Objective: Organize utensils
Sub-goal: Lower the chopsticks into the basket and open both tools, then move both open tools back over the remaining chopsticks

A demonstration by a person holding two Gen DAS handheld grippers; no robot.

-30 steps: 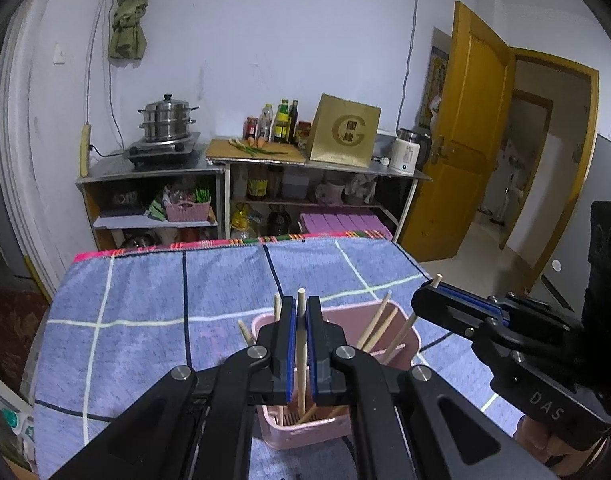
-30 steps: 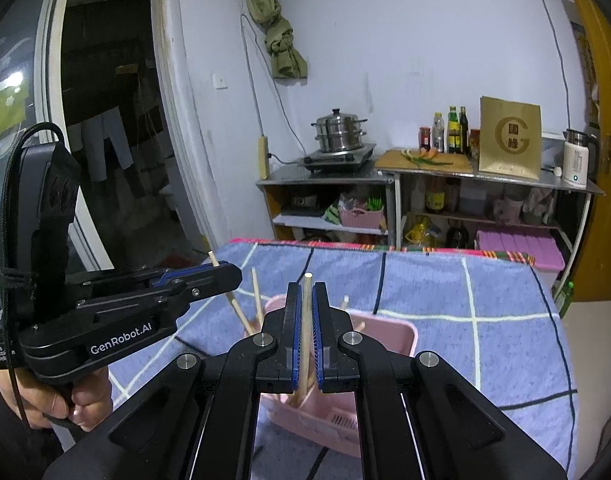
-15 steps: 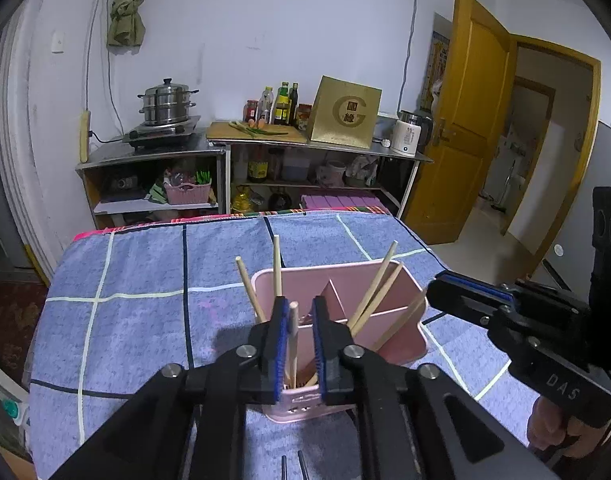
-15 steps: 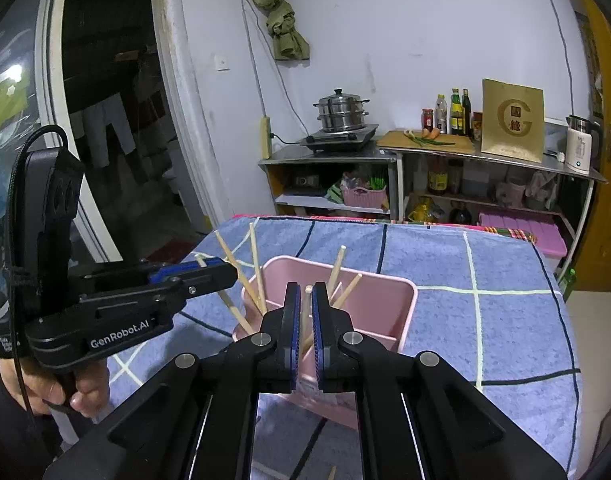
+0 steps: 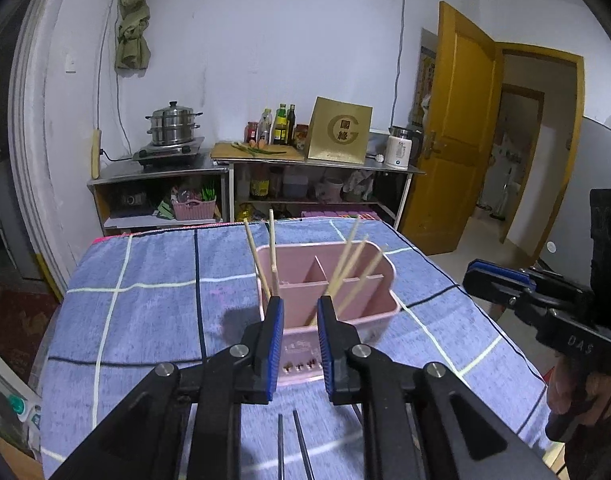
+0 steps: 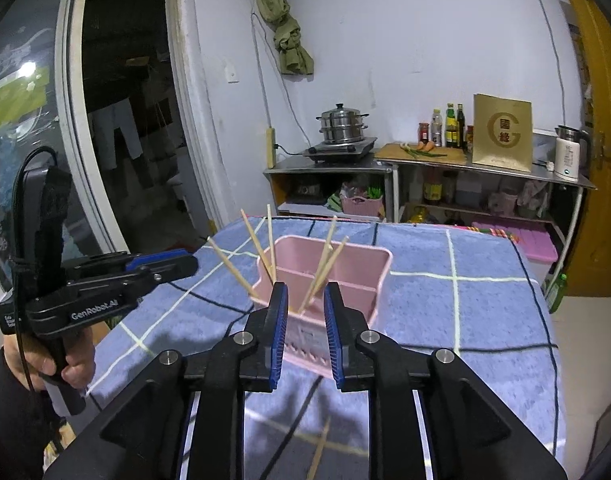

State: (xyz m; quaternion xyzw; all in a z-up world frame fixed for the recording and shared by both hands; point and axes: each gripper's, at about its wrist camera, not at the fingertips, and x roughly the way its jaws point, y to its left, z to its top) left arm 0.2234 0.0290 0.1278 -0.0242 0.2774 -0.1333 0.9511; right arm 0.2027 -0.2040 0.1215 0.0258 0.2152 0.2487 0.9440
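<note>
Left wrist view: both grippers' ribbed blue fingers (image 5: 274,336) opening, empty, before a pink plastic caddy (image 5: 379,312).

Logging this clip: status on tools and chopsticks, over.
Left tool, right tool: jaws opening, empty. Wooden chopsticks standing in pink caddy. Dark chopsticks loose on cloth. Nothing blocking.

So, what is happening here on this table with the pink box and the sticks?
A person holds a two-finger gripper in each hand and sorts chopsticks into a pink plastic divided caddy on a table under a blue checked cloth. Several light wooden chopsticks already lean in the compartments. The left gripper and the right gripper sit just short of the caddy; their jaws are opening, with nothing between them. Two dark chopsticks and one wooden chopstick lie on the cloth.
</note>
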